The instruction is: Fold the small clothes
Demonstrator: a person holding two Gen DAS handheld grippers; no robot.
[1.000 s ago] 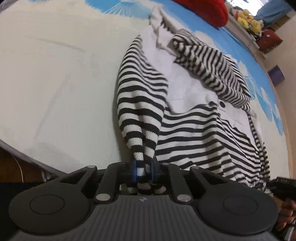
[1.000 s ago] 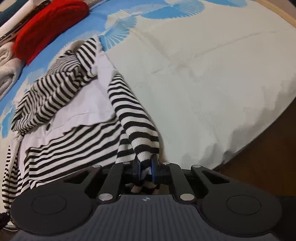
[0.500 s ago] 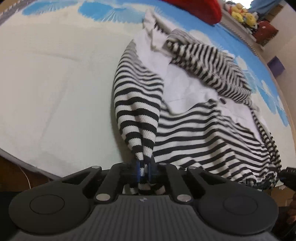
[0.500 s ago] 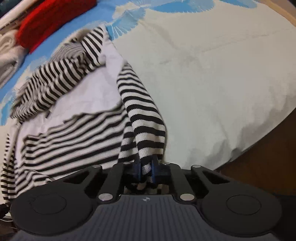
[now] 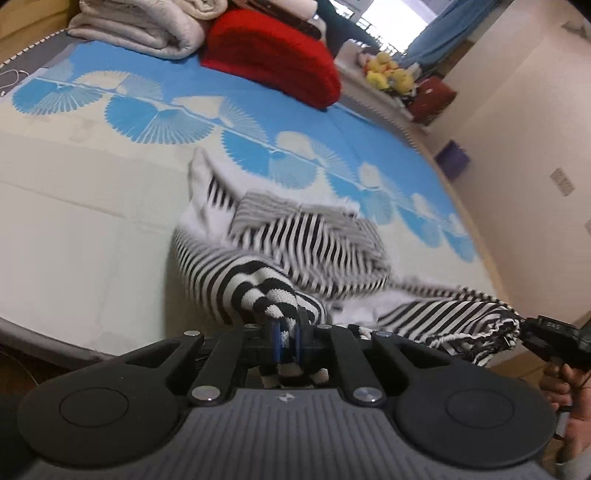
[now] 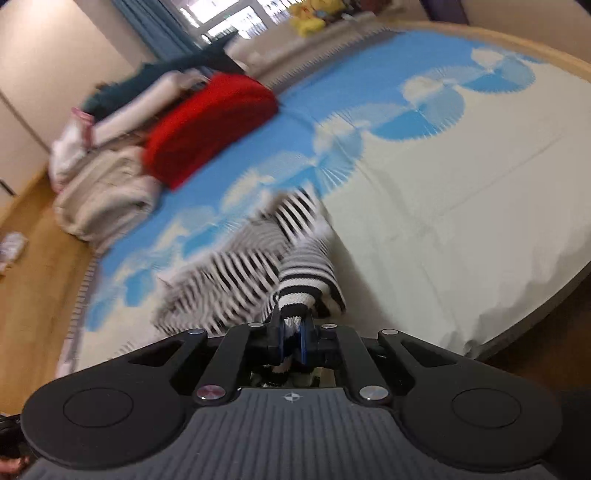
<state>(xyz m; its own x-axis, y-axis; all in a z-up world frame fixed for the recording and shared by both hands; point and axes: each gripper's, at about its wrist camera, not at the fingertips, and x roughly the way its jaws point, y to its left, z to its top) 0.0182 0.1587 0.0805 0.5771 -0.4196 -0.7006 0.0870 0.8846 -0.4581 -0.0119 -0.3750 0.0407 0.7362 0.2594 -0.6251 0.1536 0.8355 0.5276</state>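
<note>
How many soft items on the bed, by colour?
Black-and-white striped garment: 1
Red cushion: 1
Cream folded blanket: 1
Total: 3

A dark teal item shows behind the cushion in the right wrist view, too blurred to classify, so it is not counted.

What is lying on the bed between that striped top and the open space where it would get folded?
Nothing visible. Both grippers, left and right, are shut on the striped top. The red cushion and folded blankets lie far off at the bed's far end.
</note>
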